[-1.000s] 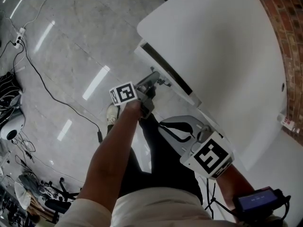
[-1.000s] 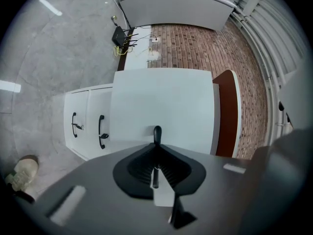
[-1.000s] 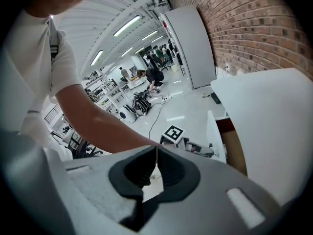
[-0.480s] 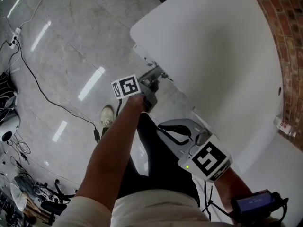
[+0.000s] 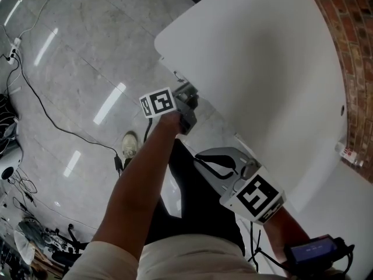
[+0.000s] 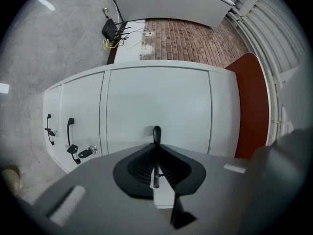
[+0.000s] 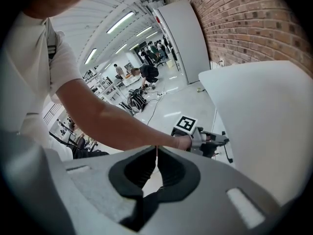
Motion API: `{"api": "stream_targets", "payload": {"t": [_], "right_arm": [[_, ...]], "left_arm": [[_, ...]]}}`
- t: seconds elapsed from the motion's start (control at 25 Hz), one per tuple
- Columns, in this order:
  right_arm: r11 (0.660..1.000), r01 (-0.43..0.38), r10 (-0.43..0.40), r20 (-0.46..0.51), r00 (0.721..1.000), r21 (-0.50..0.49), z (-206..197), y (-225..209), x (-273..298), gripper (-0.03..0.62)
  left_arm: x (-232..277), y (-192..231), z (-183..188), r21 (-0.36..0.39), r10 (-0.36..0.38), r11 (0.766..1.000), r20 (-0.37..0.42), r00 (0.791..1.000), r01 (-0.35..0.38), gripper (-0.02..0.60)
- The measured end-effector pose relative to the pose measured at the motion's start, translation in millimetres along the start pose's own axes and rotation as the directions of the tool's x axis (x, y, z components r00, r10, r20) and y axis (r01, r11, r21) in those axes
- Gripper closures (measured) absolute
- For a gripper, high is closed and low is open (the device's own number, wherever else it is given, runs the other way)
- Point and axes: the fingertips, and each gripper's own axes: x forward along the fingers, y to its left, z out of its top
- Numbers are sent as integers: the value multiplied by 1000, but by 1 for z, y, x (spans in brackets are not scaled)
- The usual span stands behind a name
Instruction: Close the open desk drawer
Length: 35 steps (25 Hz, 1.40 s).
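Observation:
The white desk fills the upper right of the head view. In the left gripper view its drawer front faces me, flush with the panels beside it, with a black handle at its middle. My left gripper is at the desk's front edge. Its jaws are shut, with their tips right at the handle; I cannot tell whether they touch it. My right gripper hangs lower, near the person's legs, shut and empty, and looks toward the left gripper.
Left of the drawer are narrower fronts with black handles and a key in a lock. A brick wall runs behind the desk. Cables and gear lie on the tiled floor at left. People stand far off in the hall.
A dark gap showed under the desk top a second ago; it is gone now. The left gripper has moved up and in toward the desk edge. The right gripper has barely moved.

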Motion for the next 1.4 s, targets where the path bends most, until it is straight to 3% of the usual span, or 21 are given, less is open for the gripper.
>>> {"api": "stream_targets", "payload": {"t": [0.4, 0.48, 0.72, 0.92, 1.08, 1.24, 1.32, 1.4], "right_arm": [[1000, 19, -19, 8, 1000, 20, -7, -6, -3, 583], [1000, 22, -23, 11, 1000, 20, -9, -8, -5, 584], [999, 31, -32, 37, 999, 31, -9, -12, -6, 583], [999, 43, -45, 90, 995, 22, -3, -19, -5, 583], [997, 71, -72, 141, 987, 13, 5, -12, -16, 583], [991, 135, -135, 176, 975, 16, 39, 43, -42, 584], [984, 180, -179, 193, 965, 17, 50, 60, -54, 583], [978, 210, -208, 213, 955, 12, 57, 68, -64, 583]], "left_arm": [[6, 5, -11, 65, 64, 996, -74, 995, -60, 527], [-1, 7, -13, 81, 81, 994, -92, 992, -74, 499], [-36, 6, -11, 102, 127, 988, -112, 986, -116, 501], [-66, -20, -5, 165, 148, 979, -144, 978, -123, 515], [-94, -61, -9, 260, 158, 960, -183, 970, -107, 551], [-152, -150, -7, 346, 168, 935, -233, 958, -79, 577], [-173, -183, -8, 409, 214, 908, -274, 938, -88, 578], [-182, -216, -9, 493, 236, 868, -292, 927, -66, 578]]}}
